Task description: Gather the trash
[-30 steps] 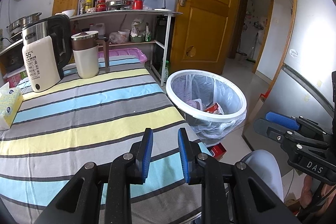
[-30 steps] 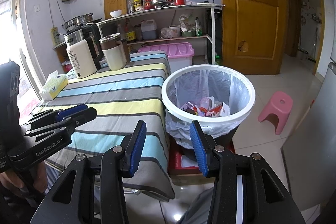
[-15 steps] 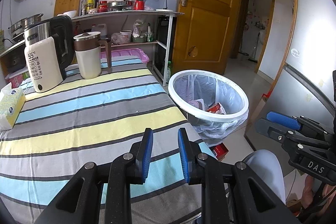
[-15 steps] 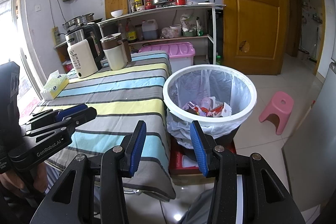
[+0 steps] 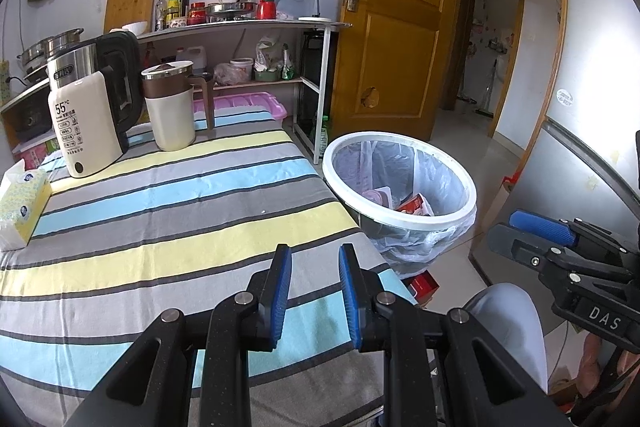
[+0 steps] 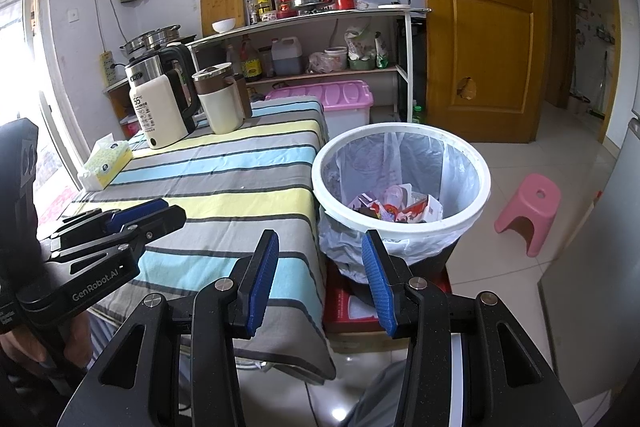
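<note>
Seemingly, the collecting is being brought to its end: no loose trash is being shown on the striped tablecloth (image 5: 168, 227), and wrappers are already lying in the bin (image 6: 400, 131). Nothing is being carried by either claw. The left gripper (image 5: 310, 283) is being held over the near edge of the table with its blue pads drawn close together, a narrow gap between them and nothing in it. The right gripper (image 6: 320, 279) is being held beside the table corner, low in front of the bin, its jaws standing moderately apart and empty.

The bin, white-rimmed and lined with a clear plastic bag, is being kept on the floor just beside the table's right edge. Inside it, crumpled trash (image 6: 394, 207) is being seen at the bottom: red-and-white packets, paper scraps and a pale pinkish piece. A red box (image 6: 352, 307) is being seen under or just in front of the bin; which cannot be told.

On the table only a kettle (image 5: 92, 115), a cream jug (image 5: 172, 107) and a tissue box (image 5: 22, 203) are being left, none looking like waste.
</note>
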Motion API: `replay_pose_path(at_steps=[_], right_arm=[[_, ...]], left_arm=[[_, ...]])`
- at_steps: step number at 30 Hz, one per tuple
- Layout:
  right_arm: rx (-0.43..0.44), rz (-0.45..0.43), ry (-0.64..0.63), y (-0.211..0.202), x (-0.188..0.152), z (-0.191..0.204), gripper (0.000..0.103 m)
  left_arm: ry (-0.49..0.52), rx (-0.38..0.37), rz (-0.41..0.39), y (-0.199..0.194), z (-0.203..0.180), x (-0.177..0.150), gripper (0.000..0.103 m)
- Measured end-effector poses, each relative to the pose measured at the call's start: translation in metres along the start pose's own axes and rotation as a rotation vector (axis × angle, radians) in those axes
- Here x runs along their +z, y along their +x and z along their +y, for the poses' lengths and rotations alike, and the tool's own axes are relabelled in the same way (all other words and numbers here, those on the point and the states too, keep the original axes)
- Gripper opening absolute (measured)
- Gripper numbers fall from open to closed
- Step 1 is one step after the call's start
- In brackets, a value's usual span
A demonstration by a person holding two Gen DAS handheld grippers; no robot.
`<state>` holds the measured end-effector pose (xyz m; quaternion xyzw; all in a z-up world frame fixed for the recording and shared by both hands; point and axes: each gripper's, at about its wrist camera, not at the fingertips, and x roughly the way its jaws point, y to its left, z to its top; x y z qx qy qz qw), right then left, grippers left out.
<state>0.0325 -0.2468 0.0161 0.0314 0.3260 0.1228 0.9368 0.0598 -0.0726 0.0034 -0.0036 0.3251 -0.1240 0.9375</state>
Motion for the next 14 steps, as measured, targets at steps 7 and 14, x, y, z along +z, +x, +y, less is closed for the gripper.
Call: replay_pose_path(at_steps=[7,14], right_arm=[[0.002,0.001,-0.003,-0.0003,0.0,0.002,0.044],[0.004,0.002,-0.003,0.0,-0.0001,0.0051,0.045]], left_arm=[[-0.001,0.027,-0.012,-0.0019,-0.001,-0.0007,0.024],[-0.01,0.037,-0.015,-0.0027,-0.0001,-0.0008,0.024]])
